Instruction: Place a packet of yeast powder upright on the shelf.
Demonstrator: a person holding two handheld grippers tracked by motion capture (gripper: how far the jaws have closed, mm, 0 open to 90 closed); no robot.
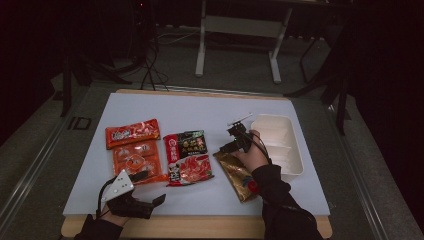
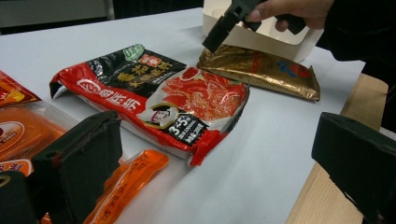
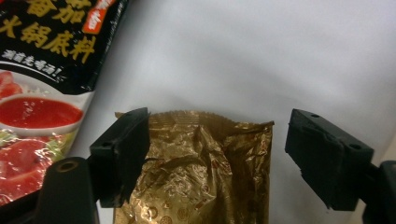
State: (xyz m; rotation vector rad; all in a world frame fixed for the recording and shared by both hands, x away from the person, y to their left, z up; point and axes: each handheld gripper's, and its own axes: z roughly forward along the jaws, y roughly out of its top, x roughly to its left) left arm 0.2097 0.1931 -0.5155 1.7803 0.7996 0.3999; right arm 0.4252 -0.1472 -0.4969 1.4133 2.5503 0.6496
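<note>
A gold foil packet (image 1: pixel 235 175) (image 2: pixel 261 70) (image 3: pixel 196 172) lies flat on the white table top, just left of the white tray (image 1: pixel 296 165). My right gripper (image 1: pixel 227 146) (image 3: pixel 217 126) stands open over the packet's far end. Its jaws straddle that crinkled edge; the left jaw overlaps the foil's corner, while the right jaw stands clear beside it. From the left gripper view, the right gripper (image 2: pixel 224 28) slants down toward the foil. My left gripper (image 1: pixel 150 189) (image 2: pixel 222 123) rests open near the front left edge, with nothing between its jaws.
A red and black hotpot packet (image 1: pixel 187 157) (image 2: pixel 154 98) (image 3: pixel 42 70) lies left of the gold one. Two orange packets (image 1: pixel 132 132) (image 1: pixel 136 161) sit farther left. The white tray (image 2: pixel 285 44) has compartments. The wooden table edge (image 1: pixel 200 227) runs along the front.
</note>
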